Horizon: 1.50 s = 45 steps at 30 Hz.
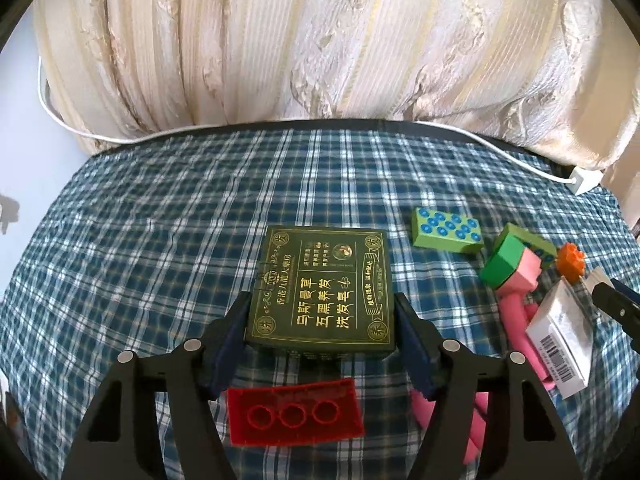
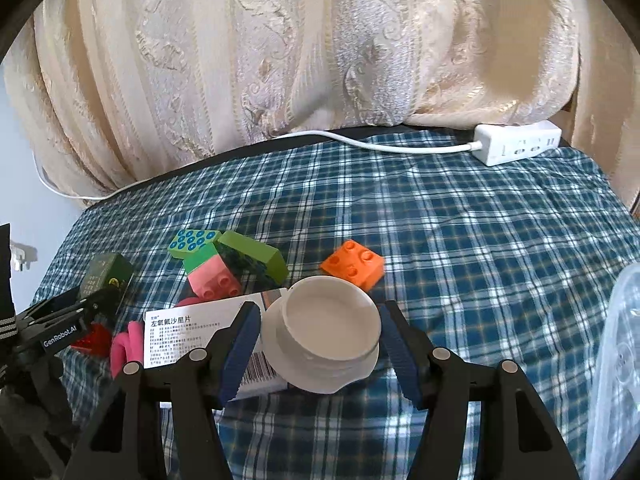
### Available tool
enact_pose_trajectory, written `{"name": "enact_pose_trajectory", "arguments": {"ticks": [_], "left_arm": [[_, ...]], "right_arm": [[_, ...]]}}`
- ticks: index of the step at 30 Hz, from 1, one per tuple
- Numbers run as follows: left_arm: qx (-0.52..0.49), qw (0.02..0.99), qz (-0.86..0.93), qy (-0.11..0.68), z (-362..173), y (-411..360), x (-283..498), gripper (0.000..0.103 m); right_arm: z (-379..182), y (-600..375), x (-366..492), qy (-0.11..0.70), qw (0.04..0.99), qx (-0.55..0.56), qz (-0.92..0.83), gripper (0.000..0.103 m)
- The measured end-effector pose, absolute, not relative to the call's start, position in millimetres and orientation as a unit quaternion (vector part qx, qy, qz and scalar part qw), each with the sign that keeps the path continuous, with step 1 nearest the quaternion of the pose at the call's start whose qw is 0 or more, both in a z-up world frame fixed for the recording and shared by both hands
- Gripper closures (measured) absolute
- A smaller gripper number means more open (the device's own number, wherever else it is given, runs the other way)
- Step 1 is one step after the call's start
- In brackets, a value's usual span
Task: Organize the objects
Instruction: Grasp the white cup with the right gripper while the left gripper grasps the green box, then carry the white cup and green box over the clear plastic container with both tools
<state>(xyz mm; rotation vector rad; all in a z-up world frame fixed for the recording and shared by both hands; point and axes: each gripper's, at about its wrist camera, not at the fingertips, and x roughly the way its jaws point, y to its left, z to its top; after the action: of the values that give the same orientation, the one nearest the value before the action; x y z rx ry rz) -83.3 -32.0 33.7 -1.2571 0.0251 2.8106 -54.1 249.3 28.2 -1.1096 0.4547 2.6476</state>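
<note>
Left claw point(image 1: 322, 334) clamps the green box point(image 1: 322, 286) by its sides above the red brick point(image 1: 295, 410), while right claw point(image 2: 318, 346) grips the white cup point(image 2: 324, 334).

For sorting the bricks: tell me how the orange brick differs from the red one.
The orange brick is squarish with four studs facing up; the red brick is longer and shows three round hollows. The orange brick sits clear of both grippers; the red brick lies right under the left gripper. Both rest on the checked cloth.
</note>
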Motion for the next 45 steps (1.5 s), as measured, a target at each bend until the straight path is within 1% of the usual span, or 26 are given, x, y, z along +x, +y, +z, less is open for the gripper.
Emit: {"name": "enact_pose_trajectory", "arguments": {"ticks": [8,25,37,45], "left_arm": [[-0.395,0.049,0.917,0.021,47.4,-11.8,-68.4,0.034],[-0.368,0.100,0.923,0.060,74.4,55.2,-29.8,0.034],[-0.357,0.151,0.918,0.091,83.2,118.0,-6.6,0.034],[-0.353,0.199,0.907,0.116,81.7,171.2,7.8,0.034]], "right_arm": [[33.2,257.2,-32.7,0.168,0.133,-0.366,0.906,0.038],[52.9,286.9,27.7,0.191,0.171,-0.318,0.913,0.038],[58.1,326.5,83.6,0.206,0.226,-0.288,0.907,0.038],[63.0,355.9,127.7,0.205,0.280,-0.267,0.899,0.038]]}}
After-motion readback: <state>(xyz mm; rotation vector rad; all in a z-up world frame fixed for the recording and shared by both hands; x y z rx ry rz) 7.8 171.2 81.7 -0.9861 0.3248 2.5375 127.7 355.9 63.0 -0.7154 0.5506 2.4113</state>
